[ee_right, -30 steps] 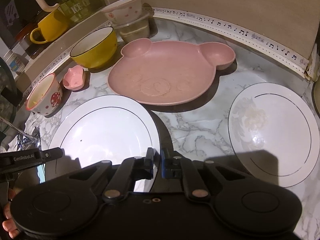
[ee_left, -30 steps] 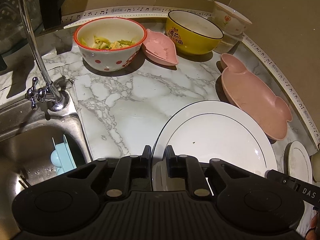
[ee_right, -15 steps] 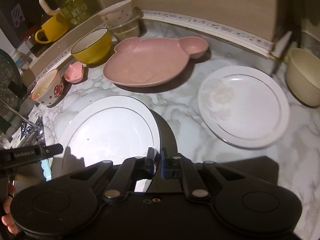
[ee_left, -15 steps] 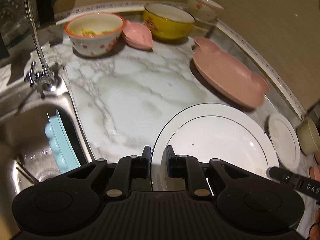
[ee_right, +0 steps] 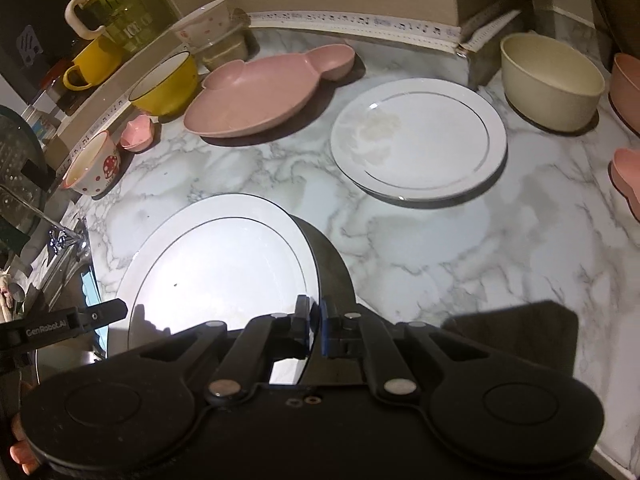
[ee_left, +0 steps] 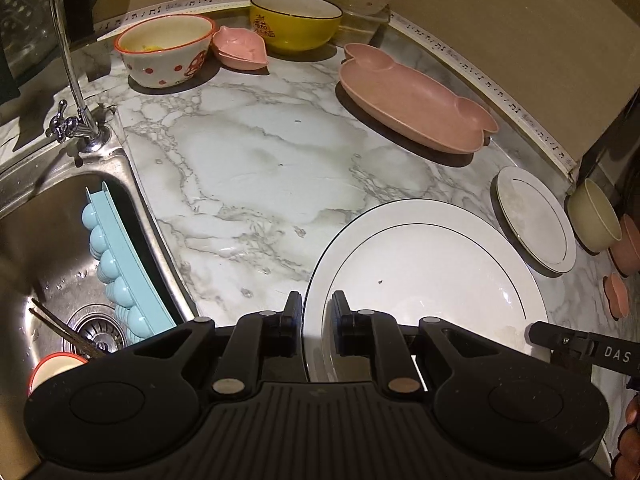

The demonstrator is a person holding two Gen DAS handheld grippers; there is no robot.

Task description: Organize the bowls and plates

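A large white plate (ee_left: pixel 432 276) (ee_right: pixel 224 260) with a thin dark ring is held above the marble counter by both grippers. My left gripper (ee_left: pixel 316 316) is shut on its left rim. My right gripper (ee_right: pixel 315 322) is shut on its right rim. A smaller white plate (ee_right: pixel 420 140) (ee_left: pixel 536 224) lies on the counter to the right. A pink bear-shaped plate (ee_left: pixel 412 96) (ee_right: pixel 260 96) lies behind. A yellow bowl (ee_left: pixel 296 20), a mushroom-print bowl (ee_left: pixel 168 52) and a small pink dish (ee_left: pixel 240 46) stand at the back.
A steel sink (ee_left: pixel 48 216) with a blue tray (ee_left: pixel 120 256) and a faucet (ee_left: pixel 68 60) is at the left. A cream bowl (ee_right: pixel 552 80) and pink dishes (ee_right: pixel 628 176) stand at the right. A white bowl on a container (ee_right: pixel 208 24) and a yellow mug (ee_right: pixel 92 64) are at the back.
Both grippers have lifted the large white plate and drawn it back and to the right. More of the sink, counter and right-hand bowls has come into view.
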